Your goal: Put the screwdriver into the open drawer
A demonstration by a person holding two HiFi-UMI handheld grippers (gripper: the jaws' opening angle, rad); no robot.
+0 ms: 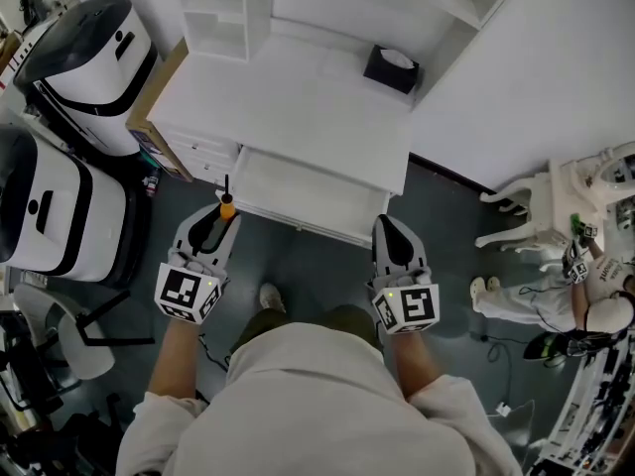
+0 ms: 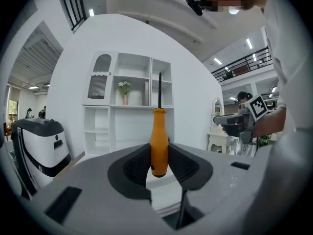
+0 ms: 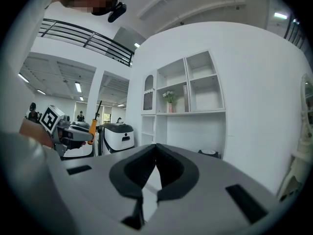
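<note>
Screwdriver stands up in the left gripper, by the front left corner of the open drawer, which looks bare inside. The left gripper view shows the jaws squeezing its orange handle low down, so it could tip and drop outside. The right gripper view shows the right gripper pinched together on nothing.

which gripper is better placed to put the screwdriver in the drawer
Left. The left gripper holds the screwdriver in its jaws, near the front edge of the open drawer. The right gripper is shut and empty.
</note>
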